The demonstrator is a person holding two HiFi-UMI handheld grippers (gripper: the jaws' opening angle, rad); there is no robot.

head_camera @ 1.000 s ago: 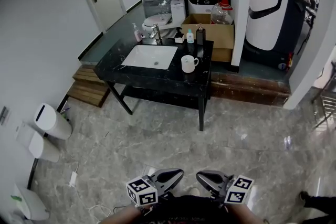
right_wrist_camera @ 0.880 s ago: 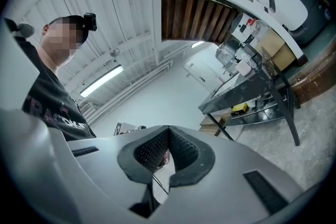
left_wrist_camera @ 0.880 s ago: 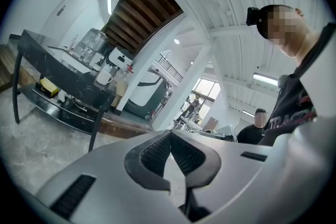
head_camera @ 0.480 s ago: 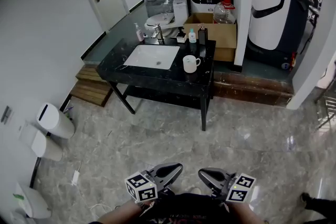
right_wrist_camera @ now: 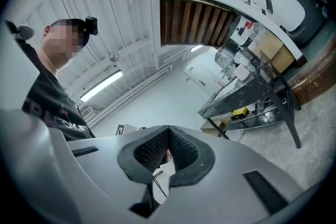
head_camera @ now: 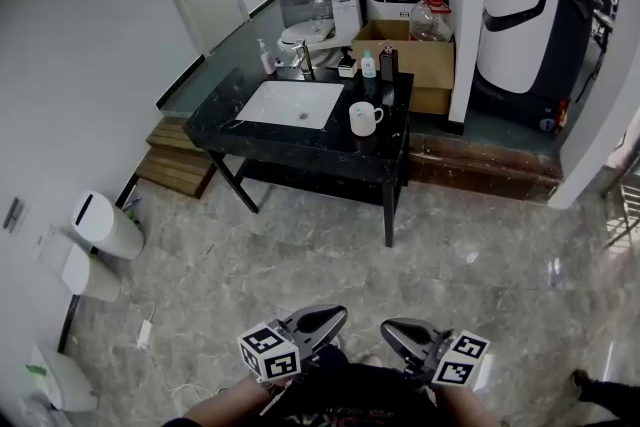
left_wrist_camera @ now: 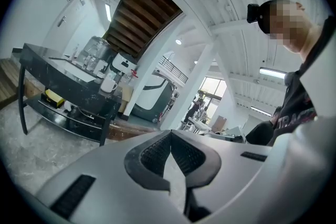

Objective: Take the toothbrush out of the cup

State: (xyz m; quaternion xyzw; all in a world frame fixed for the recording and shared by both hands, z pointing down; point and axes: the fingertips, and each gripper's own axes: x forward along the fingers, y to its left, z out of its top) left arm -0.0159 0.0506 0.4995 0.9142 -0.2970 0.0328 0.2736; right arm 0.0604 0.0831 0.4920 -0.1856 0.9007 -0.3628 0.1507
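Note:
A white cup (head_camera: 363,119) with a handle stands on the black counter (head_camera: 300,137) to the right of the white sink basin (head_camera: 290,104), far ahead of me. The toothbrush is too small to make out. The same cup (left_wrist_camera: 108,84) shows small in the left gripper view. My left gripper (head_camera: 334,317) and right gripper (head_camera: 390,329) hang close to my body at the bottom of the head view, several steps from the counter. Both are shut, jaw tips touching, with nothing held.
Bottles (head_camera: 386,62) and a tap (head_camera: 304,60) line the counter's back edge. A cardboard box (head_camera: 420,65) and a large white machine (head_camera: 520,20) stand behind it. White bins (head_camera: 100,225) sit along the left wall. Marble floor (head_camera: 330,245) lies between me and the counter.
The counter has shifted slightly in the head view as my head moved. Both grippers have stayed shut near my body.

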